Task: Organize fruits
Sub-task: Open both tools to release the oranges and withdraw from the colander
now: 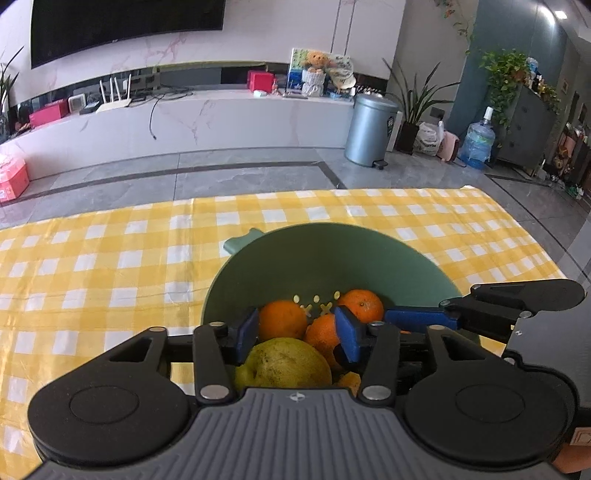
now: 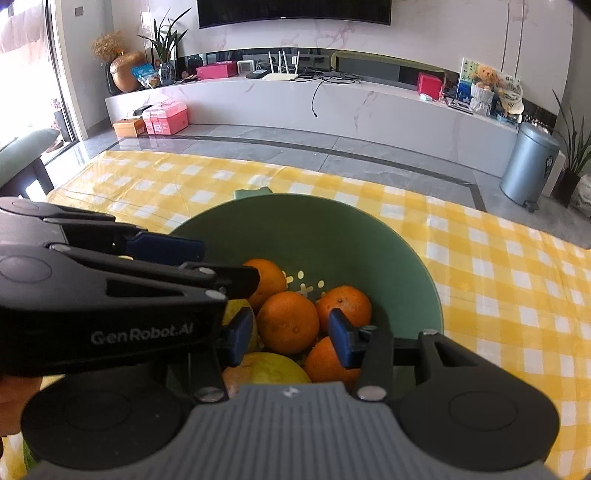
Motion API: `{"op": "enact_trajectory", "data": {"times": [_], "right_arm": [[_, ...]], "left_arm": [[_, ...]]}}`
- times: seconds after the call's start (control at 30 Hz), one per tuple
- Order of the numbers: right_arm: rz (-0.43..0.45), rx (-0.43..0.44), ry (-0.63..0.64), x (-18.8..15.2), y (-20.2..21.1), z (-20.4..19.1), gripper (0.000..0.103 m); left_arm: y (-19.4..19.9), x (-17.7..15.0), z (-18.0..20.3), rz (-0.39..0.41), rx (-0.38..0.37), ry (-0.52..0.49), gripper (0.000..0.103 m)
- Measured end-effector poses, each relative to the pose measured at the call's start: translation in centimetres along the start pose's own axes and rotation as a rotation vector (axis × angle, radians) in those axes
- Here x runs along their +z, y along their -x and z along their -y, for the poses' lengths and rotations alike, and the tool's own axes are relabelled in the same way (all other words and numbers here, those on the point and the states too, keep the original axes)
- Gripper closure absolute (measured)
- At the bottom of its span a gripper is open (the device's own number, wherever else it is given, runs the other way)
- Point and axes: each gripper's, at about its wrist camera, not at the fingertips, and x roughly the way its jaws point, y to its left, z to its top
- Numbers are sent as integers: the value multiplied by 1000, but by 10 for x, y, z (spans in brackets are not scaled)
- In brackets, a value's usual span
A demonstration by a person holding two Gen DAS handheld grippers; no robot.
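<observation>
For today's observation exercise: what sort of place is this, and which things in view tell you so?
Most likely a home living room: a wall television above a long marble media shelf, a pedal bin, and a checked tablecloth under a fruit bowl.

Pear half behind gripper body

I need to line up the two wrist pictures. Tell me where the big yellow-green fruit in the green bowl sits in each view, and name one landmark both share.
Left wrist: the yellow-green fruit lies low at centre, just below the open left gripper.
Right wrist: it sits low at centre, nearest the camera, below the open right gripper, partly hidden by the housing.
Shared landmark: the green bowl's tab handle at the far rim.
</observation>
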Motion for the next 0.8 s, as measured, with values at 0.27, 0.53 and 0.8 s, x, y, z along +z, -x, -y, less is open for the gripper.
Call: {"op": "enact_trajectory", "data": {"times": [0.27, 0.53, 0.8], "right_arm": [[30, -30, -25, 0, 12, -1, 49], [81, -70, -88, -4, 40, -2, 38], [89, -73, -181, -19, 75, 4, 38]], "left_arm": [[22, -2, 3, 52, 4, 5, 36], [69, -6, 12, 124, 62, -56, 31], [95, -23, 6, 91, 43, -17, 31]]}}
